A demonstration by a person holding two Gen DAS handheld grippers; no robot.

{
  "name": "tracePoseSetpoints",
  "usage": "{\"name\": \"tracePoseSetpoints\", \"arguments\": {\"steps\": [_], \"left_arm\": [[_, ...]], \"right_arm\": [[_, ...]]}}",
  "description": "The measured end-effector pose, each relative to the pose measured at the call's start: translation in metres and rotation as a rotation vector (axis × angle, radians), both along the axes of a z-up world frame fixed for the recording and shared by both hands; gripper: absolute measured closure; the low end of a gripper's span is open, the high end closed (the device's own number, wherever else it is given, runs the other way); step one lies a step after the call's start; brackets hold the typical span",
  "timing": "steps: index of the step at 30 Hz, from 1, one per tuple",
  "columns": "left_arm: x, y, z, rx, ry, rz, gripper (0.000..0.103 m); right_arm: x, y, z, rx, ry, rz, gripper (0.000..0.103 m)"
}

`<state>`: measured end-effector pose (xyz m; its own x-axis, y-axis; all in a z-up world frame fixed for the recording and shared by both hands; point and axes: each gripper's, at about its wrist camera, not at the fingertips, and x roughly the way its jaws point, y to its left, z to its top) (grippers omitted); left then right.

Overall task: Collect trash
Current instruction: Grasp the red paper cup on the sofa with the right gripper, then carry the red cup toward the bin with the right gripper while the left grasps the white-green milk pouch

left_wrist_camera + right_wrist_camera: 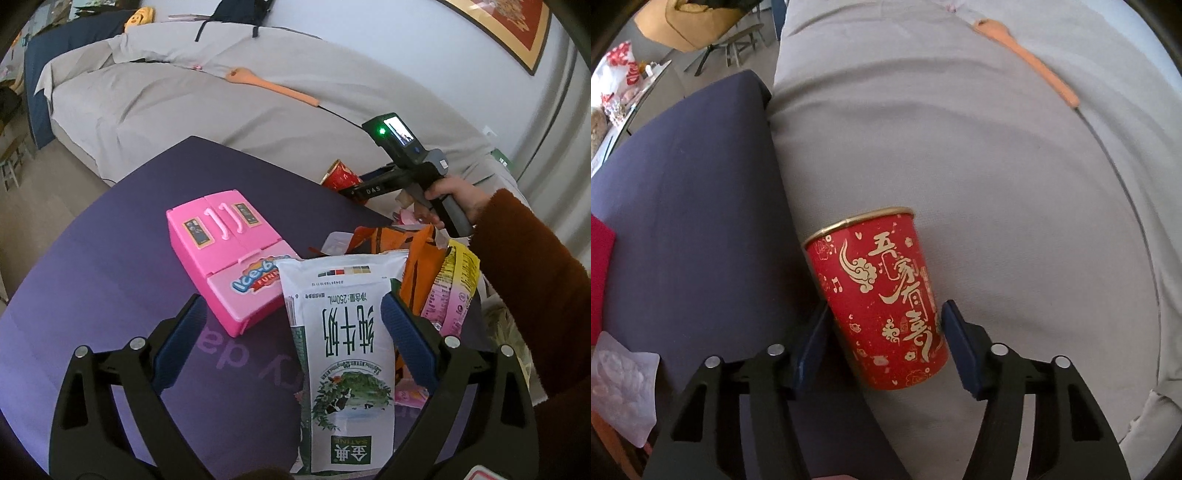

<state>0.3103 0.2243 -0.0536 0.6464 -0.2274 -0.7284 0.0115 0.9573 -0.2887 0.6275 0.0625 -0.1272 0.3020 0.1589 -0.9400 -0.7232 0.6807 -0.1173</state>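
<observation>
My left gripper [291, 336] is open over the purple table [110, 258]. A white and green milk pouch [343, 350] lies between its fingers, beside the right one. Orange, yellow and pink wrappers [436, 280] are piled just right of the pouch. My right gripper [886, 339] is shut on a red paper cup with gold characters [882, 295], held upright above the gap between table and grey sofa [997, 166]. The cup [341, 175] and the right gripper [354, 192] also show in the left wrist view, past the table's far edge.
A pink toy fridge [229, 254] lies on the table left of the pouch. A wooden spoon [273, 86] lies on the sofa. A clear plastic tray [620, 391] and a red item [600, 269] sit at the table's edge in the right wrist view.
</observation>
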Motion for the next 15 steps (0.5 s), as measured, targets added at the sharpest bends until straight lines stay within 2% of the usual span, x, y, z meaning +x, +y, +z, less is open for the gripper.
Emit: {"name": "tracePoseSetpoints", "arguments": {"steps": [7,11,15], "left_arm": [[-0.007,-0.007,0.004,-0.013,-0.003,-0.020,0.013],[-0.017,-0.013,0.003,-0.019,0.000,-0.031,0.013],[-0.023,-0.014,-0.003,0.000,0.011,-0.009,0.013]], "right_arm": [[-0.023,-0.029,0.049,0.104,-0.119,-0.097,0.049],[-0.045,-0.051,0.082,0.107,-0.195,-0.222,0.049],[-0.093,-0.080,0.122,0.149,-0.282,-0.362,0.049]]}}
